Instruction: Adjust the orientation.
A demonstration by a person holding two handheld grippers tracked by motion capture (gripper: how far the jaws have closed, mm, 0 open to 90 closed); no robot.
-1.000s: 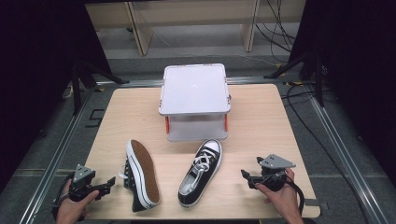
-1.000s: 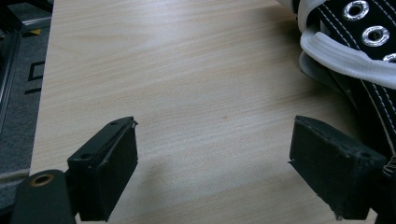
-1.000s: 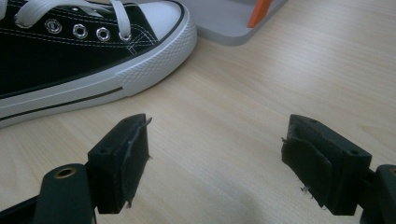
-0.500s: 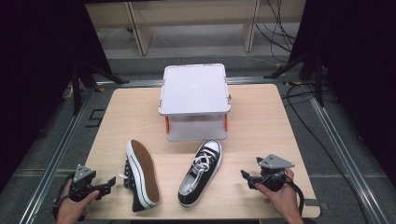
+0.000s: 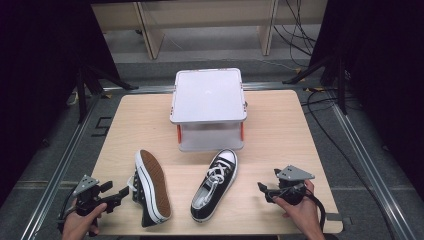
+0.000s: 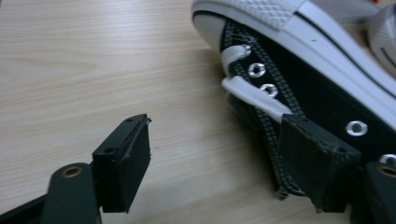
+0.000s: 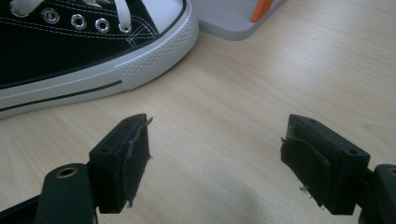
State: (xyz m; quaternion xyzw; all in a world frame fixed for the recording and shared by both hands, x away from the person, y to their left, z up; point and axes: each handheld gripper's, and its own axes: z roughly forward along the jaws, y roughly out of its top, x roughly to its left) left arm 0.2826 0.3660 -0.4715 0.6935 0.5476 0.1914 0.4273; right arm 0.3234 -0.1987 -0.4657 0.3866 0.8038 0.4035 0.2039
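Two black canvas sneakers with white laces lie on the wooden table (image 5: 280,130). The left sneaker (image 5: 151,186) rests on its side, brown sole facing up. The right sneaker (image 5: 215,184) stands upright, toe pointing away. My left gripper (image 5: 119,194) is at the front left, open, right beside the tipped sneaker. In the left gripper view the open gripper (image 6: 215,163) has its right jaw against the laced side of that sneaker (image 6: 327,79). My right gripper (image 5: 262,190) is open to the right of the upright sneaker. It (image 7: 215,158) hovers over bare wood, with the sneaker's toe (image 7: 70,51) ahead to the left.
A white lidded plastic box (image 5: 208,95) with orange latches stands at the table's middle back, just behind the upright sneaker's toe; its corner (image 7: 233,18) appears in the right gripper view. Dark stands and cables surround the table on the floor.
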